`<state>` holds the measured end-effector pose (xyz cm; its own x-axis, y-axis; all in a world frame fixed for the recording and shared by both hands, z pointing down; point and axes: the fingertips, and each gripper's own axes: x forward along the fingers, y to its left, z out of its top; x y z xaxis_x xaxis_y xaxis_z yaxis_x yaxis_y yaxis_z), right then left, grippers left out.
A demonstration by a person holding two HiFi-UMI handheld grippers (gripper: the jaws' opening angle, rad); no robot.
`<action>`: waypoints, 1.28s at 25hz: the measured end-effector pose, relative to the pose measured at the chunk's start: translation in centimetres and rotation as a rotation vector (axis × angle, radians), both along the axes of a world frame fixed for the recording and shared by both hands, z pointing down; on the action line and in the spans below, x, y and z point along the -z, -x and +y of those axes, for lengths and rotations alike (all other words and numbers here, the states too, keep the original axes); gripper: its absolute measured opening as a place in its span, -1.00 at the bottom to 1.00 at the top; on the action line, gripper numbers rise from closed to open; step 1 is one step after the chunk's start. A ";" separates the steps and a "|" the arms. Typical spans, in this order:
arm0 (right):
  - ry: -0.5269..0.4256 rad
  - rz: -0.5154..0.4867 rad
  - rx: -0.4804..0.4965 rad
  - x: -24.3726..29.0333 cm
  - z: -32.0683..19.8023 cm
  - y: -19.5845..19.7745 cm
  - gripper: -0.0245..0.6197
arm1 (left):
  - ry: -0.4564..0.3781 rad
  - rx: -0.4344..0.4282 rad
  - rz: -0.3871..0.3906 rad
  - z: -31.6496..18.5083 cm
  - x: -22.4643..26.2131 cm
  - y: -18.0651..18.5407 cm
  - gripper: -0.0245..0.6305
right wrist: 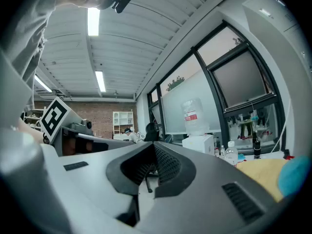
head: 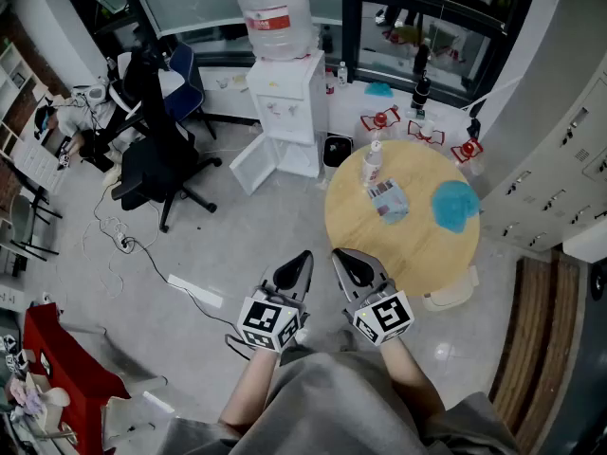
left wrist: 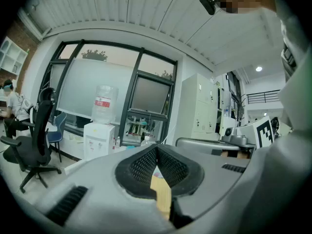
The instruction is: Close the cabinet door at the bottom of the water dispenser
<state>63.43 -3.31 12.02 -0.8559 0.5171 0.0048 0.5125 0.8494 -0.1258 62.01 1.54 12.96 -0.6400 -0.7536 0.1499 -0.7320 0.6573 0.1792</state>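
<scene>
— Where is the cabinet door (head: 254, 164)?
— Far ahead, under the water dispenser (head: 285, 93); it seems swung open leftward.
— And the grippers?
— Left gripper (head: 300, 260) and right gripper (head: 343, 258) are both closed, empty. Walk closer, push the door's free edge gently.

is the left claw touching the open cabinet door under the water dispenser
Apart. The head view shows the left claw close to the person's body, with bare floor between it and the open cabinet door.
</scene>
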 end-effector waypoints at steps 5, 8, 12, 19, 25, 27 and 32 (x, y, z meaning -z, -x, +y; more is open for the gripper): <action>0.011 0.006 0.012 -0.4 -1.5 -0.2 -0.89 | 0.006 0.028 0.017 -1.1 -0.6 -0.2 -0.90; 0.020 0.013 0.022 -0.6 -2.5 -0.4 -0.89 | 0.008 0.044 0.025 -1.9 -0.8 -0.5 -0.90; 0.036 0.016 0.038 -0.8 -3.7 -0.6 -0.89 | 0.015 0.061 0.029 -3.0 -1.2 -0.7 -0.90; 0.087 0.046 0.061 -1.8 -3.9 0.0 -0.89 | 0.040 0.095 0.047 -2.3 -2.1 -0.5 -0.90; 0.081 0.077 0.090 -3.4 -0.9 2.9 -0.89 | 0.036 0.123 0.071 0.6 -3.6 2.5 -0.90; 0.078 0.094 0.085 -4.2 0.1 4.5 -0.89 | 0.025 0.121 0.075 1.5 -4.1 4.0 -0.90; 0.069 0.127 0.056 -5.4 3.0 9.5 -0.89 | 0.005 0.116 0.095 4.9 -5.2 9.2 -0.90</action>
